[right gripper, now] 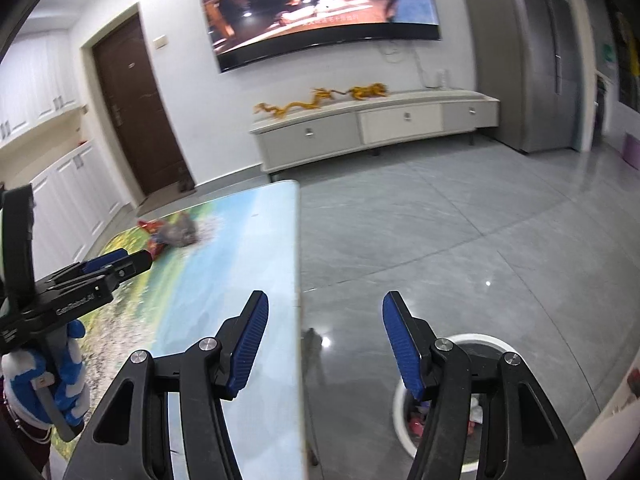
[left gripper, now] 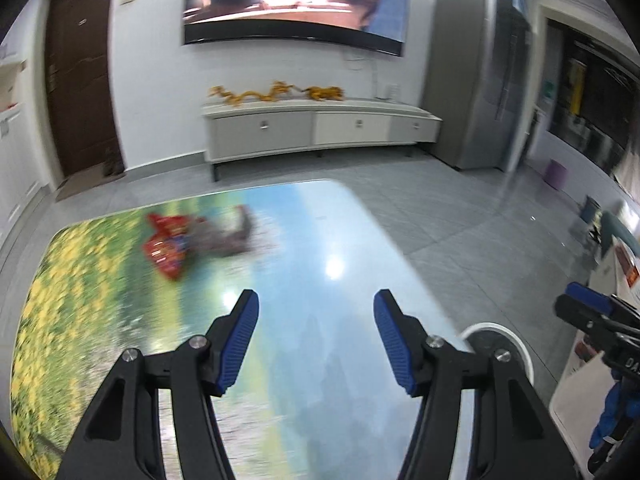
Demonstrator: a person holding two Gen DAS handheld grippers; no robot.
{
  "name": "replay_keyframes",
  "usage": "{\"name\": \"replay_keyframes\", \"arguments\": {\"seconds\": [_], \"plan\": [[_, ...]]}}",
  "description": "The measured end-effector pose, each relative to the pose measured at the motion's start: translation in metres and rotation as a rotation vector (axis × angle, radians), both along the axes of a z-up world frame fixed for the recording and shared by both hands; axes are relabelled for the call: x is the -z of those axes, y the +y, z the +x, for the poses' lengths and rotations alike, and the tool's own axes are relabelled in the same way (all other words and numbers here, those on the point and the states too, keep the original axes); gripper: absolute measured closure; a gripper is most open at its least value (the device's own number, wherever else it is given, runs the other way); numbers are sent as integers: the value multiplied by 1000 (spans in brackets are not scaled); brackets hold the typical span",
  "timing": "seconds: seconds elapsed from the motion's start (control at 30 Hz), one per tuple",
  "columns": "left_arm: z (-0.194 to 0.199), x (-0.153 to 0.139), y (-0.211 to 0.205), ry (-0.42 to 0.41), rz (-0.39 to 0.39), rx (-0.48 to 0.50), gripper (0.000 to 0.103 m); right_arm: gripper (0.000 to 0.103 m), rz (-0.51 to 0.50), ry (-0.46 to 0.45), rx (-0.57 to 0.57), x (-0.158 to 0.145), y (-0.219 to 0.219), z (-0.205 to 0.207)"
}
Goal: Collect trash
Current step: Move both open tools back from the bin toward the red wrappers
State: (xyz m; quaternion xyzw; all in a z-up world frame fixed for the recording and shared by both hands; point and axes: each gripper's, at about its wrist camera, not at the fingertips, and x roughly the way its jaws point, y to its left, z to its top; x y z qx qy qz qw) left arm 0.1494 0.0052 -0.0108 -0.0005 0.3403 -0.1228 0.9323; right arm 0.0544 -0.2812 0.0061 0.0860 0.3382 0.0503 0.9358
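Note:
Trash lies on the far part of the landscape-printed table (left gripper: 320, 216): a red snack wrapper (left gripper: 166, 248) and, touching it, a blurred grey crumpled piece (left gripper: 236, 236). My left gripper (left gripper: 316, 300) is open over the table's near half, well short of the trash and holding nothing. In the right wrist view the same red wrapper (right gripper: 149, 226) and grey piece (right gripper: 180, 233) are far ahead to the left. My right gripper (right gripper: 325, 300) is open and empty above the table's right edge (right gripper: 298, 280). A white round bin (right gripper: 480, 338) with some trash inside stands on the floor below it.
The bin rim (left gripper: 494, 328) shows beside the table's right side. The left gripper (right gripper: 132, 260) and a blue-gloved hand (right gripper: 68, 380) show at the left; the right gripper (left gripper: 576, 300) shows at the right. Grey tiled floor (right gripper: 460, 240), a TV cabinet (right gripper: 360, 124) and a fridge (right gripper: 548, 60) lie beyond.

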Motion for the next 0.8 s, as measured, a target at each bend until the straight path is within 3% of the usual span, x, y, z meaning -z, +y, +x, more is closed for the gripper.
{"name": "replay_keyframes", "arguments": {"seconds": [0.33,0.5,0.8], "plan": [[4,16,99,19,-35,-163,45,44,-5,11,-128,4,57,20],[13,24,140,32,-64,-200,45,45,-1,28,-192,12,84,39],[62,21,146,31,-87,-142,45,44,16,47,-286,24,136,97]]}}
